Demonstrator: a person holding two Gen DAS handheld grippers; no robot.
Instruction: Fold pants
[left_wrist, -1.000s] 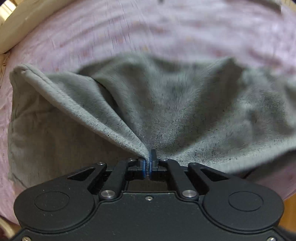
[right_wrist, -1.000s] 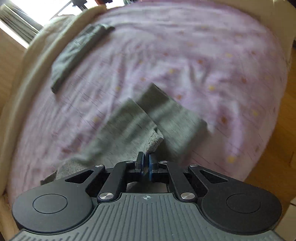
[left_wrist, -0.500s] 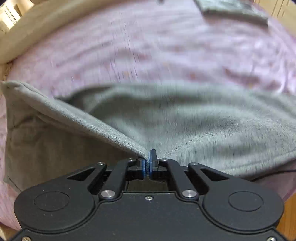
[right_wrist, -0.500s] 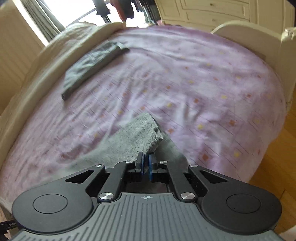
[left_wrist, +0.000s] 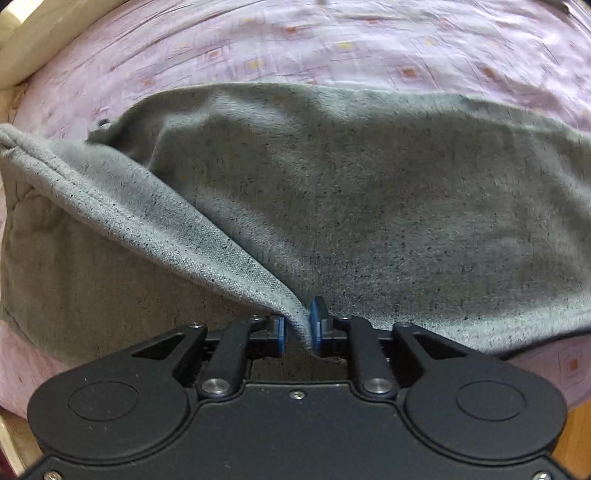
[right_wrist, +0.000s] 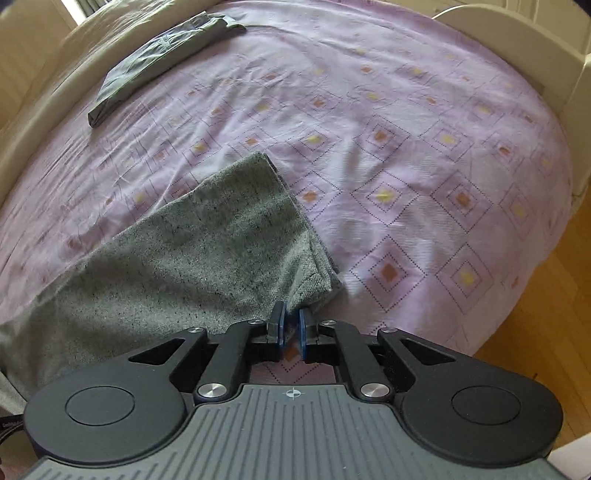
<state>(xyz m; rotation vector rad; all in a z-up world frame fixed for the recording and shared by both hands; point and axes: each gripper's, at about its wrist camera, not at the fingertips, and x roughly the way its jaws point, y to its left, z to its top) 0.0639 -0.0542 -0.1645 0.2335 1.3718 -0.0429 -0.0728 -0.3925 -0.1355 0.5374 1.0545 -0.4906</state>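
Grey fleece pants (left_wrist: 369, 206) lie on the purple patterned bedsheet (left_wrist: 332, 44). My left gripper (left_wrist: 297, 326) has its jaws a little apart, with a hemmed edge of the pants still resting between the blue pads. In the right wrist view the pants (right_wrist: 177, 258) lie folded flat, leg ends pointing to the far right. My right gripper (right_wrist: 290, 328) sits at the near corner of the pants, jaws slightly apart, cloth just at the pad tips.
A folded dark grey garment (right_wrist: 155, 62) lies at the far left of the bed. A cream bed frame (right_wrist: 517, 37) rims the mattress. Wooden floor (right_wrist: 546, 314) shows to the right of the bed.
Both grippers carried the pants down onto the bed; the cloth now lies flat. Both pairs of jaws have opened slightly from fully shut.
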